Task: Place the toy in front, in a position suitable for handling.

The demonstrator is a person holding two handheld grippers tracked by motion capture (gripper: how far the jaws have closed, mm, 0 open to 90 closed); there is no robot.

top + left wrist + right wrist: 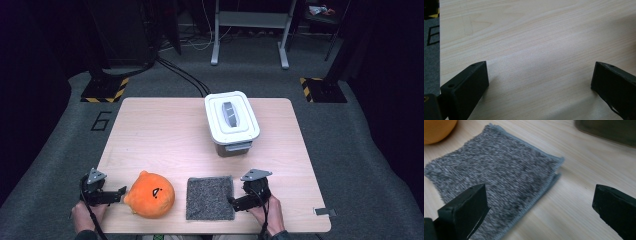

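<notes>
**Both tools open, nothing picked up yet**

Left tool [121, 192] sits at the near-left edge of the tabletop [165, 135], released, jaws spread wide over bare wood in the left gripper view. Its tip is just beside the orange plush [150, 194], maybe touching; can't tell from the high view. No grip on it.

Right tool [233, 202] is also released, jaws wide apart. It's at the near-right, tip at the right edge of the grey cloth [210, 198]. In the right gripper view one jaw stands over the cloth's surface, the other over bare wood, so I'm straddling its edge. The cloth looks folded, two layers showing at that edge. It lies flat, near the front edge, just beside the plush.

Progress, my read: start of the job. Plush and cloth both untouched on the tabletop, all handling is left.

Farther back: the white-lidded bin [231, 121], lid on, handle folded flat, well apart from both tools.

Room: wide bare wood between the near items and the bin, and across the whole left half. Tight spots are the front edge under my hands and the plush-cloth gap.
</notes>
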